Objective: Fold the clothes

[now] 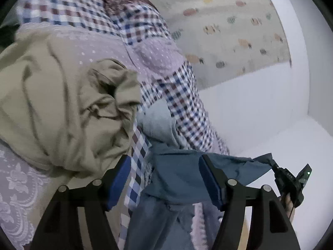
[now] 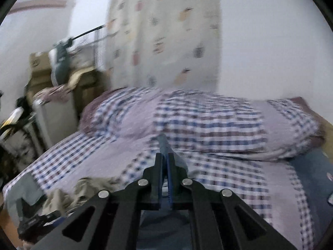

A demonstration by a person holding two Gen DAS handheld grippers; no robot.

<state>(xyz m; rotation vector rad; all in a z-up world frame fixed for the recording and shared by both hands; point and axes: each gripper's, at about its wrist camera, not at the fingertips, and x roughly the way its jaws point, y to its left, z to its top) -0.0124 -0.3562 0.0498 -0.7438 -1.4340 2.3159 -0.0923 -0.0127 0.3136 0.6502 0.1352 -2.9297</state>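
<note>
L gripper has its jaws spread wide, blue pads apart; blue garment hangs in the gap between them, cloth lying against the right pad's inner face but not pinched; R gripper has its jaws pressed together on a corner of that same blue garment, a strip of it sticking up past the fingertips; in the L wrist view the R gripper shows at far right, pulling the blue cloth out taut to a point, a hand gripping its handle below; beige garment lies crumpled in a heap on the bed, left of the blue one, near but not under it; a pale blue-grey cloth sits just behind the blue garment, between the beige heap and the checked quilt; R wrist view is blurred; checked quilt bunched across the bed, patterned curtain behind it, cardboard boxes stacked at left; a bit of the beige garment shows low left; the L gripper is visible at bottom left corner, too blurred there to read.
</note>
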